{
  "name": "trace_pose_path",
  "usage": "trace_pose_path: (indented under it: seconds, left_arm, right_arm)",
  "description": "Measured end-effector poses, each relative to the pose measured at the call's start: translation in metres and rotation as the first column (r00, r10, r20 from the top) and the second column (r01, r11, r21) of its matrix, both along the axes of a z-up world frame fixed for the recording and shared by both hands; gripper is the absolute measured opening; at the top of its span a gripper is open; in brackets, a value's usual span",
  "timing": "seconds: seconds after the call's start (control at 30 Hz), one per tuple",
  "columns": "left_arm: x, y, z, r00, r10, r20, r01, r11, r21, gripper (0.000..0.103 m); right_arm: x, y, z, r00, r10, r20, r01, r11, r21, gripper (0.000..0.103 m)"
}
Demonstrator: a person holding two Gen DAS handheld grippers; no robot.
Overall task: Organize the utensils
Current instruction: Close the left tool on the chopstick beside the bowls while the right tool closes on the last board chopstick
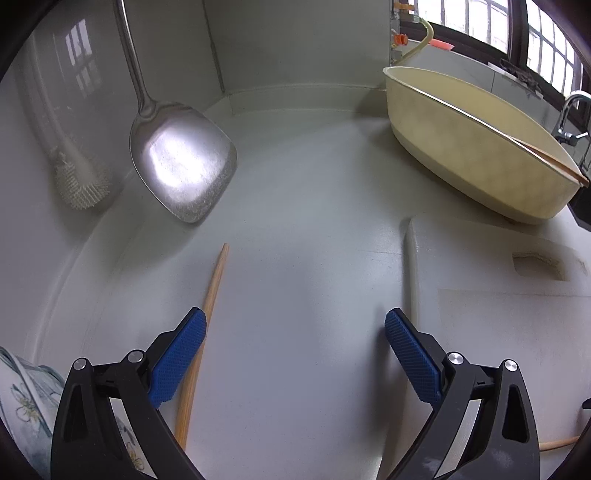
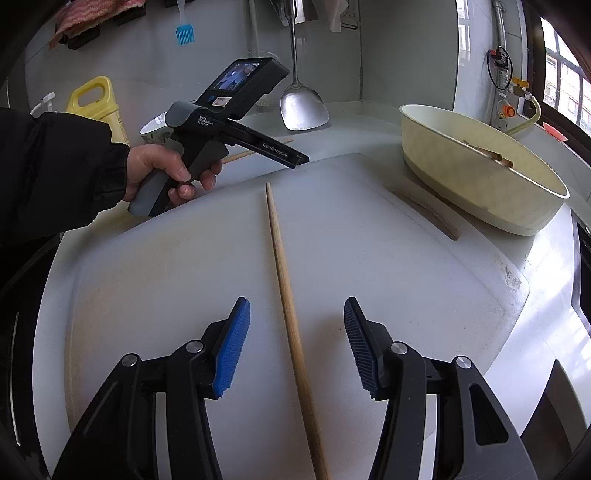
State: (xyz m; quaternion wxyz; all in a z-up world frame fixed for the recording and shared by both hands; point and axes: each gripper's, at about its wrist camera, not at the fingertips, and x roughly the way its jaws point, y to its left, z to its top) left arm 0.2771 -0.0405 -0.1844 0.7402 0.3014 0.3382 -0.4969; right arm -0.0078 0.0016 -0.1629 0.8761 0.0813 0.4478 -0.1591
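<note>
A wooden chopstick (image 1: pixel 202 334) lies on the grey counter beside the left finger of my open, empty left gripper (image 1: pixel 293 326). Another chopstick (image 2: pixel 291 332) lies lengthwise on the white cutting board (image 2: pixel 388 266), between the spread fingers of my open, empty right gripper (image 2: pixel 297 314). A cream oval basin (image 2: pixel 480 184) at the back right holds more chopsticks (image 2: pixel 491 154); it also shows in the left wrist view (image 1: pixel 476 147). A steel spatula (image 1: pixel 181 162) hangs at the wall.
A white bristle brush (image 1: pixel 79 181) hangs left of the spatula. A floral bowl (image 1: pixel 22 406) sits at the lower left. A yellow bottle (image 2: pixel 98 101) stands far left; a blue silicone brush (image 2: pixel 184 33) hangs on the wall. A tap (image 1: pixel 572 110) is behind the basin.
</note>
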Motion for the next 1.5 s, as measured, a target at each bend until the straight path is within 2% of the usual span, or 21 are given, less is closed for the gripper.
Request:
trace_pose_path:
  seconds: [0.1,0.27,0.4,0.57,0.73,0.93,1.03,1.27,1.37,1.5]
  left_arm:
    - [0.007,0.001,-0.002,0.998,-0.014,-0.065,0.014,1.000,0.001,0.092]
    - [0.010,0.007,-0.001,0.996,-0.031,-0.079,0.031,1.000,-0.003,0.090]
    - [0.015,0.012,0.002,0.997,-0.015,-0.080,0.014,1.000,-0.020,0.077]
    - [0.014,0.016,0.003,0.998,-0.002,-0.056,0.000,0.999,-0.033,0.076]
    - [0.014,0.012,0.009,1.000,0.005,0.009,-0.005,0.999,-0.040,0.075]
    - [0.030,0.009,0.008,0.998,0.059,0.005,-0.059,0.998,-0.025,0.074]
    - [0.040,0.014,0.004,0.996,0.088,-0.032,-0.089,0.996,-0.019,0.076]
    - [0.040,0.023,0.004,0.994,0.092,-0.051,-0.093,0.996,-0.013,0.077]
    - [0.039,0.028,0.002,0.993,0.105,-0.060,-0.106,0.994,-0.014,0.084]
    - [0.038,0.030,0.001,0.992,0.111,-0.063,-0.112,0.993,-0.020,0.082]
  right_arm:
    - [0.002,-0.003,0.000,1.000,0.001,0.004,-0.001,1.000,0.007,0.051]
    - [0.002,-0.003,0.000,1.000,0.006,0.006,-0.006,1.000,0.011,0.051]
    - [0.003,-0.003,0.000,1.000,0.006,0.004,-0.006,1.000,0.008,0.051]
    - [0.003,-0.006,-0.001,1.000,0.009,0.003,-0.009,1.000,0.005,0.051]
    - [0.005,-0.008,-0.003,1.000,0.009,0.000,-0.009,1.000,0.002,0.051]
    - [0.003,-0.005,-0.004,1.000,0.012,0.002,-0.012,1.000,0.003,0.051]
    - [0.002,-0.006,-0.003,1.000,0.013,0.007,-0.013,1.000,0.010,0.051]
    - [0.003,-0.009,-0.002,1.000,0.019,0.006,-0.019,1.000,0.013,0.051]
    - [0.004,-0.010,-0.002,1.000,0.019,0.004,-0.019,1.000,0.010,0.051]
    - [0.006,-0.010,-0.003,1.000,0.024,-0.004,-0.024,1.000,-0.003,0.051]
